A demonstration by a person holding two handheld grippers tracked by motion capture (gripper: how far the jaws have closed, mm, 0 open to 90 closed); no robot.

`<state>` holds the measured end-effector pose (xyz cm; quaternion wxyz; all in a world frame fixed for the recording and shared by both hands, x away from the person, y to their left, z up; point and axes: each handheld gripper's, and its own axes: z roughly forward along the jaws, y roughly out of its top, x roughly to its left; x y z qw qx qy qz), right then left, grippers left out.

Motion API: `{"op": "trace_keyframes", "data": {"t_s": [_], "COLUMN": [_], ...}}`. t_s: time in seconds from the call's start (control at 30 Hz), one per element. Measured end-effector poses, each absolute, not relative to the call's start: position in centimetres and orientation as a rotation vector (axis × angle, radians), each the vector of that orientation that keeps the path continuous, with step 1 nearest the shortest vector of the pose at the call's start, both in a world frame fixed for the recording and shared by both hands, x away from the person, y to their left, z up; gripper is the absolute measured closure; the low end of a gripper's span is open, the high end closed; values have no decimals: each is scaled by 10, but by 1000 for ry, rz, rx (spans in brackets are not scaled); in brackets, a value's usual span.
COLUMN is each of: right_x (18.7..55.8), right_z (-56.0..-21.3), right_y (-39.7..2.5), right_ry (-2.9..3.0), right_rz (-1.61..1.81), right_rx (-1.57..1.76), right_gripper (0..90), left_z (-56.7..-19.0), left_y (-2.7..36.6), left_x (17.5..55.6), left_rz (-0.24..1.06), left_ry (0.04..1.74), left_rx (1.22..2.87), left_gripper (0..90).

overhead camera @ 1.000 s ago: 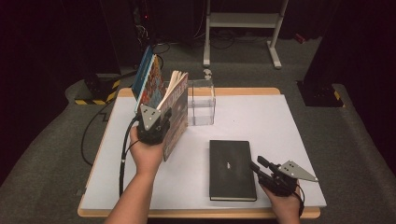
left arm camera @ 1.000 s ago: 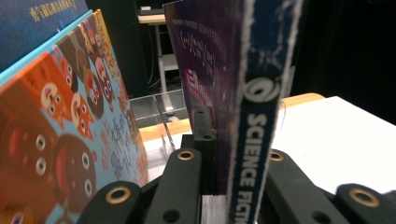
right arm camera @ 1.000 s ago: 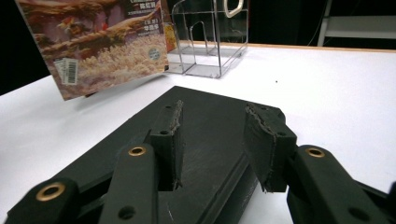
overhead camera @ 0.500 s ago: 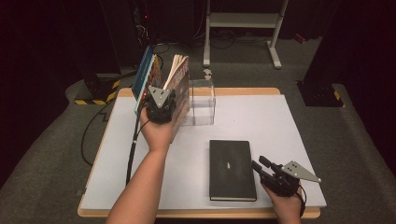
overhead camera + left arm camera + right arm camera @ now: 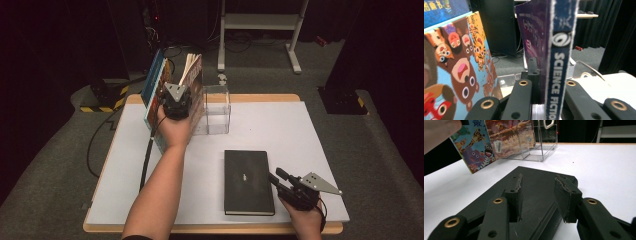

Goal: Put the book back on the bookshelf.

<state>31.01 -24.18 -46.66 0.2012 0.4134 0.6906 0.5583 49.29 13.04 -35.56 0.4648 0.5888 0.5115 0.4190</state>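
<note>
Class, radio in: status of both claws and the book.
Left claw shut on science fiction book, upright. Right claw open beside black book. Clear rack adjacent.

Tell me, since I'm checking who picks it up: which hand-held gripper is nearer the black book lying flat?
Right. The right hand-held gripper sits open at the black book's right edge; the left hand-held gripper grips a science fiction book farther back.

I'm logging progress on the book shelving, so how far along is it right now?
Done, it seems: two picture books already lean upright at the left of the clear stand. In hand: the left tool is shut on the science fiction book, holding it upright at the stand. Left: the black book lies flat on the table, with the right tool open at its edge, not gripping.
</note>
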Motion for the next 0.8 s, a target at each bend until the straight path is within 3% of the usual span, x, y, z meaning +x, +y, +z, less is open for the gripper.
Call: {"op": "trace_keyframes", "data": {"t_s": [0.8], "right_x": [312], "right_z": [-469], "right_y": [-238], "right_ry": [1962], "right_rz": [1560], "right_rx": [1158], "right_gripper": [577], "left_z": [-369], "left_y": [136], "left_x": [481], "left_rz": [1144], "left_ry": [1297], "left_rx": [1477], "left_gripper": [783]}}
